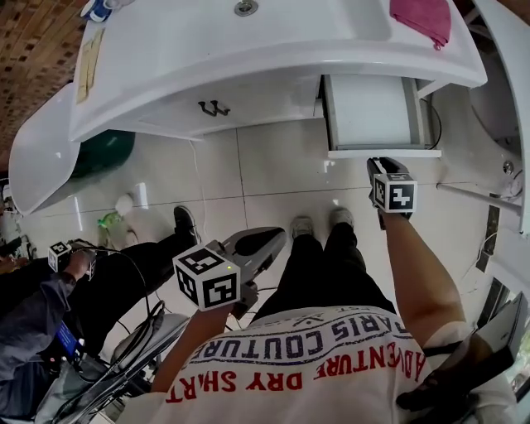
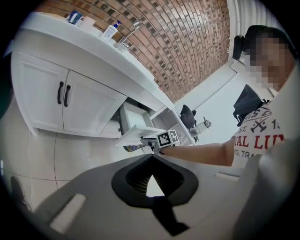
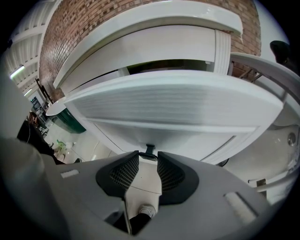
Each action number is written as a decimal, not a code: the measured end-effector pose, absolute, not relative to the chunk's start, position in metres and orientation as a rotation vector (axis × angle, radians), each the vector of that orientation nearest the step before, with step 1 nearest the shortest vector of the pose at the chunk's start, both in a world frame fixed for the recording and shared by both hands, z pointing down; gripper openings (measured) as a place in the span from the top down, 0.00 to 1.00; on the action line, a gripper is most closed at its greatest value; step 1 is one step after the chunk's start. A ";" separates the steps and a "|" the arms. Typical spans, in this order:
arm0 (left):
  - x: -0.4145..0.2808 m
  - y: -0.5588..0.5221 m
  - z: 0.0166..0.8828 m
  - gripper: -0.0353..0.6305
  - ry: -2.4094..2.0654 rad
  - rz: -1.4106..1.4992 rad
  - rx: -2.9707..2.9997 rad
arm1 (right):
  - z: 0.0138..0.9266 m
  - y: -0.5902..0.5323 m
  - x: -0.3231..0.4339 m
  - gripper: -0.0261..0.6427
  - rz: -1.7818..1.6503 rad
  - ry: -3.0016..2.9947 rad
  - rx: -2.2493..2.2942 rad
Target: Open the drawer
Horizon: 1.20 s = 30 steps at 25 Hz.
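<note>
Gripping the drawer handle (image 3: 149, 151), the right gripper (image 3: 148, 158) is holding its jaws part-way apart. One ribbed pad is pressing on each side of the small black pull, which is filling the gap at the tips.

The drawer (image 1: 368, 112) is standing pulled out of the white vanity cabinet (image 1: 248, 91), at the cabinet's right end just under the countertop (image 1: 248, 41). In head view its white inside is facing up and its front panel is lying nearest the person. In right gripper view that panel is spanning most of the frame above the jaws, with the dark slot of the opening showing over it. The right arm is reaching forward and down to the drawer front, marker cube uppermost.

The left gripper (image 2: 152, 158) is hanging low in front of the person's legs, well apart from the cabinet and pointing toward it. Its jaws are meeting at the tips, leaving a small triangular gap behind them that is showing pale floor; it is gripping nothing.

Left of the drawer, two cabinet doors (image 2: 89, 110) are sitting closed, their black door handles (image 1: 214, 108) side by side. A pink cloth (image 1: 422, 18) is lying on the countertop above the drawer. A white bottle (image 2: 110, 32) is standing on the countertop in front of the brick wall (image 2: 187, 42). The tiled floor (image 1: 248, 178) is reflecting light. A second person (image 1: 33, 331) is showing at the left edge of head view, holding another marker cube (image 1: 60, 255).
</note>
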<state>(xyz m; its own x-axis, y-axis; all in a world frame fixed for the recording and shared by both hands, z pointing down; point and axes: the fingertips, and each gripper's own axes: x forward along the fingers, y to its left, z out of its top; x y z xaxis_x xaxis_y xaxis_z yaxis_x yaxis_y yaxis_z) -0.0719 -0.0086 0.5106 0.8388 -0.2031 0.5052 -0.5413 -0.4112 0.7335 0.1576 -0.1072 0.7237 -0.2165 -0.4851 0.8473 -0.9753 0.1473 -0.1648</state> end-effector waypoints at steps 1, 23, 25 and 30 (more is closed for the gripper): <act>-0.073 -0.008 0.510 0.97 -0.550 0.415 1.996 | 0.724 -0.105 0.157 0.77 0.987 -1.790 1.401; -0.096 0.007 0.501 0.97 -0.546 0.412 2.021 | 0.719 -0.094 0.159 0.70 1.022 -1.703 1.391; -0.098 0.007 0.500 0.97 -0.537 0.408 2.027 | 0.710 -0.091 0.157 0.67 1.009 -1.722 1.403; -0.098 0.004 0.491 0.97 -0.511 0.389 2.052 | 0.665 -0.081 0.146 0.67 0.975 -1.822 1.421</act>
<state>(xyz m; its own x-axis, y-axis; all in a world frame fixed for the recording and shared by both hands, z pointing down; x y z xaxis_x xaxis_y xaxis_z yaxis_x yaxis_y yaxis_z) -0.0982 0.0036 0.4908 0.8621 -0.1993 0.4659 -0.5021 -0.4602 0.7322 0.1457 -0.0808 0.6647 -0.2262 -0.5133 0.8278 -0.9735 0.1477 -0.1744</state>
